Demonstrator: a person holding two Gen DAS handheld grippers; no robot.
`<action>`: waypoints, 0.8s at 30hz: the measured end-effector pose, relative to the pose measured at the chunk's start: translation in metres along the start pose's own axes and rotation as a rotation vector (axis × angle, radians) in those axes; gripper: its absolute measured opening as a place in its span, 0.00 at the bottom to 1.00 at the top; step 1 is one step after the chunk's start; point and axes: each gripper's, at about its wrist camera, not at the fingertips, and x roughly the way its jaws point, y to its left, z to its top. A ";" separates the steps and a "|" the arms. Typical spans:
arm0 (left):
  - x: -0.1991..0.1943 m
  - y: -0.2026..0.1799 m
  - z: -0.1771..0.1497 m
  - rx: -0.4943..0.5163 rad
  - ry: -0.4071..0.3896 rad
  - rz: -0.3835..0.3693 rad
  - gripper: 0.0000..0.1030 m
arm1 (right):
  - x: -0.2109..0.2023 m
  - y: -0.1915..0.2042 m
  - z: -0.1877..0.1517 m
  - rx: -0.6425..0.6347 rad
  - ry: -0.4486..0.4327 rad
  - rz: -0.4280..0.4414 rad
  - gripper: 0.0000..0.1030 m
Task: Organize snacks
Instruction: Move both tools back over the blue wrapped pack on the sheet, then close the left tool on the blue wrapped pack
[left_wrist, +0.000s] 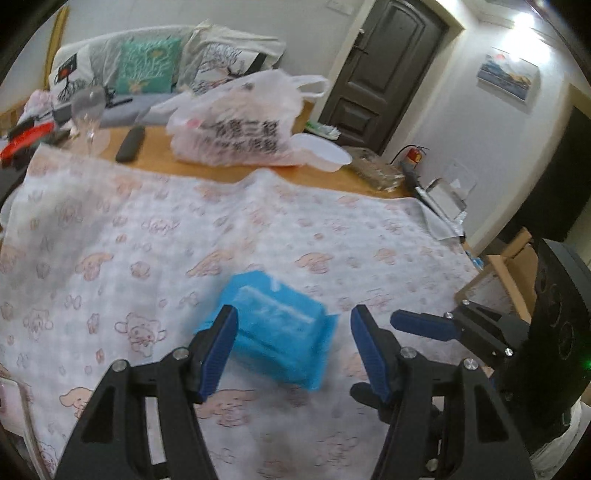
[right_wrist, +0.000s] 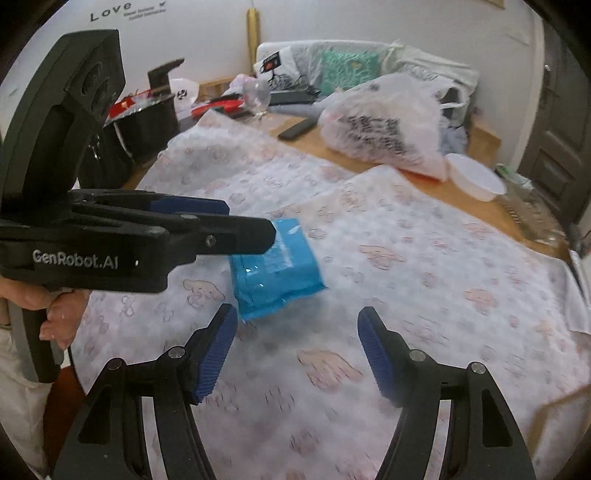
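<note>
Left wrist: left hand-held gripper (left_wrist: 291, 325) open over blue packet (left_wrist: 275, 328).

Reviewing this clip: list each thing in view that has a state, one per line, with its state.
Left gripper: open, holds nothing.
Right gripper: open, holds nothing.
Blue plastic snack pack: sealed, lying flat on the patterned cloth, ungripped.
White printed plastic bag: full, slumped on the wooden table.
Clear wine glass: upright, looks empty.
Dark door: shut.
</note>
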 end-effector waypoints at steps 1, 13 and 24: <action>0.002 0.003 0.000 -0.008 0.003 -0.002 0.58 | 0.006 0.001 0.002 -0.004 0.001 0.008 0.70; 0.032 0.042 -0.004 -0.131 0.042 -0.061 0.58 | 0.063 0.001 0.019 -0.008 0.039 0.060 0.74; 0.039 0.038 -0.005 -0.122 0.061 -0.066 0.58 | 0.075 0.003 0.019 -0.008 0.048 0.068 0.66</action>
